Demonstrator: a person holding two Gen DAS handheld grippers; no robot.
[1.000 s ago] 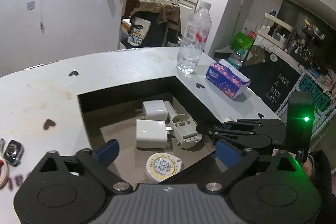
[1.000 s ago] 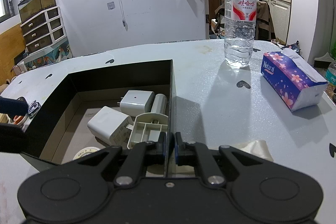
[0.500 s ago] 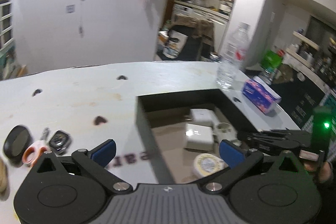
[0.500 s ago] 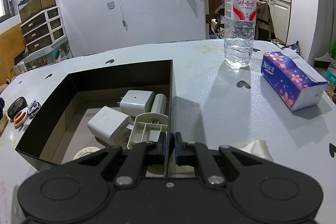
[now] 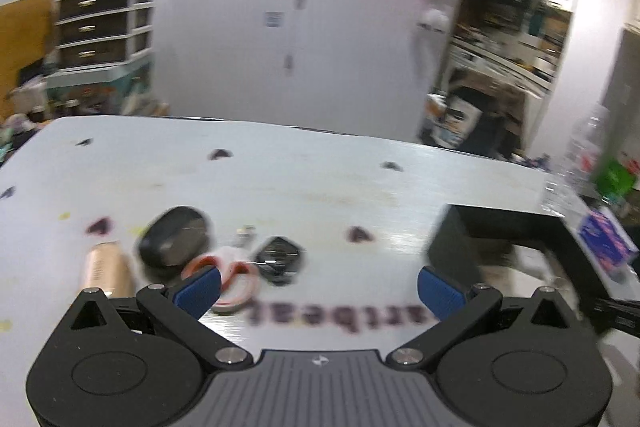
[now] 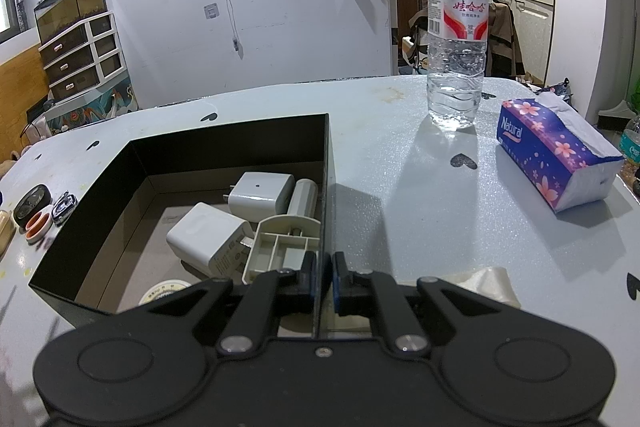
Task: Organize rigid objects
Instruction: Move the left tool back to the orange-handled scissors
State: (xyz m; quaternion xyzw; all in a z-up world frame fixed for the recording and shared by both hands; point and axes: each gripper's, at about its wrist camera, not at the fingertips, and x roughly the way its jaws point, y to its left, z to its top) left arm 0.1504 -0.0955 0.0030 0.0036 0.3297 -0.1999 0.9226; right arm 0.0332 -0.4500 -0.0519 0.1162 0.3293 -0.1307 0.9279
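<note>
My left gripper (image 5: 318,291) is open and empty above the white table, facing a cluster of small things: a black oval case (image 5: 174,237), an orange-and-white tape roll (image 5: 228,277), a black smartwatch (image 5: 278,259) and a copper tube (image 5: 105,273). My right gripper (image 6: 323,277) is shut on the right wall of the black box (image 6: 327,187). In the box lie two white chargers (image 6: 258,193) (image 6: 208,241), a white cylinder (image 6: 302,197), a grey divided holder (image 6: 280,251) and a round tape measure (image 6: 166,291).
A water bottle (image 6: 456,39) and a purple tissue pack (image 6: 556,153) stand on the table right of the box. A crumpled tissue (image 6: 486,281) lies by my right gripper. The black box shows at the right of the left wrist view (image 5: 516,223).
My left gripper has swung left, away from the box and over to the cluster of small things. The right gripper has stayed still, shut on the box wall.
</note>
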